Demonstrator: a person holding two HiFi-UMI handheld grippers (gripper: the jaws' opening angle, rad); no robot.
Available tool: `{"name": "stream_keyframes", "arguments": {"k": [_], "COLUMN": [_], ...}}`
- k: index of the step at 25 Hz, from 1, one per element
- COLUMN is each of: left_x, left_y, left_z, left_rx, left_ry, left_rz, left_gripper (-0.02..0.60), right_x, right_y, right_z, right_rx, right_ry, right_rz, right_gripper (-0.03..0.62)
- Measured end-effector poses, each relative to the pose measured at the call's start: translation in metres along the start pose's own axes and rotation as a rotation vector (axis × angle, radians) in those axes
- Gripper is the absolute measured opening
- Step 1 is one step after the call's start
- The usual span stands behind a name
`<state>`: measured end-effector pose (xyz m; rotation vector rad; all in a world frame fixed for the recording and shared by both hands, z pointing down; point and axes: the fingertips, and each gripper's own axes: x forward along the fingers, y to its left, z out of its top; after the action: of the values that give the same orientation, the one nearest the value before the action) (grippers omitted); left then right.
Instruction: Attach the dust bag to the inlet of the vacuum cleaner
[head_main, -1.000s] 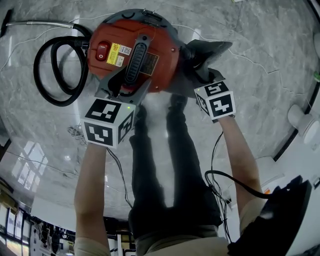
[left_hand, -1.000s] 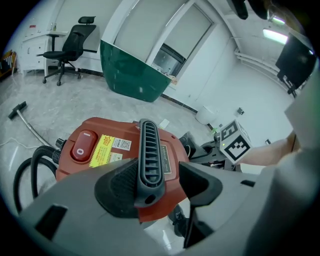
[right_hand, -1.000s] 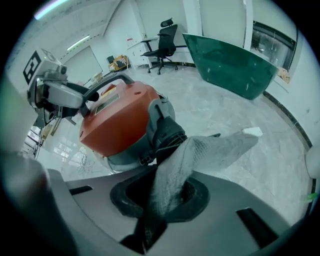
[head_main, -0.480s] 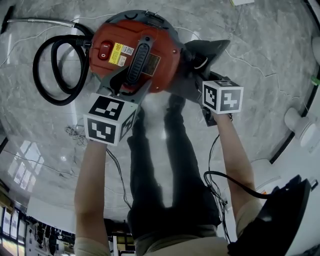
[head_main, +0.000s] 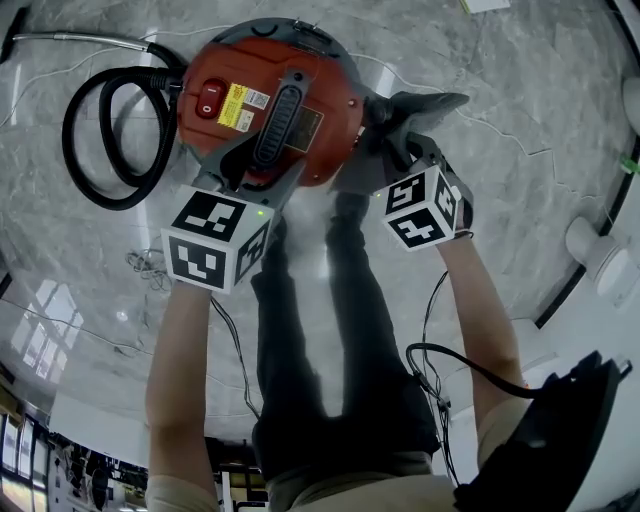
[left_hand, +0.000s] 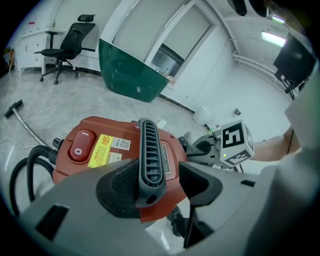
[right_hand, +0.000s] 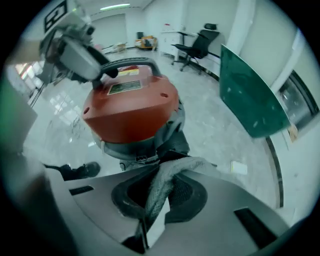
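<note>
Midway through the job, a person stands over the red vacuum cleaner (head_main: 265, 95), which sits at twelve o'clock in the head view on a marble floor (head_main: 520, 60). The left gripper (left_hand: 150, 182) is clamped on the machine's ribbed carrying handle (left_hand: 150, 145), steadying it. The right gripper (right_hand: 159, 195) has just been closing its jaws, which pinch a fold of the grey dust bag (head_main: 420, 103). The bag juts out at three o'clock from the vacuum, and the hose (head_main: 100, 140) coils at nine o'clock. The bag's near end lies against the grey body below the red lid, but no view shows whether its mouth is seated on the inlet. On this evidence the bag has been brought to its place, and the final push home probably remains.
</note>
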<state>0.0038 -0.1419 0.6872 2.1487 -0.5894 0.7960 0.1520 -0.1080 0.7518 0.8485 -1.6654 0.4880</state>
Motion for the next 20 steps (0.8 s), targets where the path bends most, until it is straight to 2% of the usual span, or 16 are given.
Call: {"name": "stream_keyframes", "arguments": {"k": [2, 4, 5, 7, 9, 10, 11, 14, 16, 20], "left_x": [0.001, 0.003, 0.003, 0.004, 0.003, 0.003, 0.003, 0.003, 0.004, 0.003], "left_y": [0.000, 0.000, 0.000, -0.001, -0.002, -0.002, -0.002, -0.001, -0.001, -0.002], "left_z": [-0.001, -0.003, -0.004, -0.005, -0.006, -0.005, -0.005, -0.004, -0.004, -0.005], "left_rx": [0.009, 0.030, 0.040, 0.043, 0.044, 0.048, 0.052, 0.049, 0.048, 0.055], "left_ry": [0.009, 0.029, 0.038, 0.050, 0.059, 0.059, 0.056, 0.044, 0.042, 0.045], "left_rz": [-0.007, -0.005, -0.002, -0.006, -0.016, -0.019, -0.021, -0.021, -0.023, -0.027], "left_gripper": [0.224, 0.224, 0.223, 0.224, 0.224, 0.224, 0.224, 0.224, 0.224, 0.224], "right_x": [0.002, 0.003, 0.003, 0.001, -0.006, -0.010, -0.011, -0.012, -0.017, -0.028], "right_y": [0.003, 0.001, 0.000, -0.001, -0.003, -0.005, -0.007, -0.010, -0.016, -0.054], "right_z": [0.002, -0.001, -0.004, -0.010, -0.010, -0.010, -0.009, -0.005, -0.006, -0.011], "right_rx": [-0.059, 0.061, 0.174, 0.474, 0.798, 0.916, 0.986, 1.010, 1.029, 1.149], "right_ry": [-0.021, -0.027, -0.028, -0.063, -0.140, -0.173, -0.193, -0.182, -0.178, -0.241], "right_rz": [0.029, 0.079, 0.114, 0.218, 0.350, 0.399, 0.430, 0.439, 0.399, 0.288], "right_gripper": [0.034, 0.031, 0.031, 0.040, 0.183, 0.196, 0.204, 0.221, 0.249, 0.270]}}
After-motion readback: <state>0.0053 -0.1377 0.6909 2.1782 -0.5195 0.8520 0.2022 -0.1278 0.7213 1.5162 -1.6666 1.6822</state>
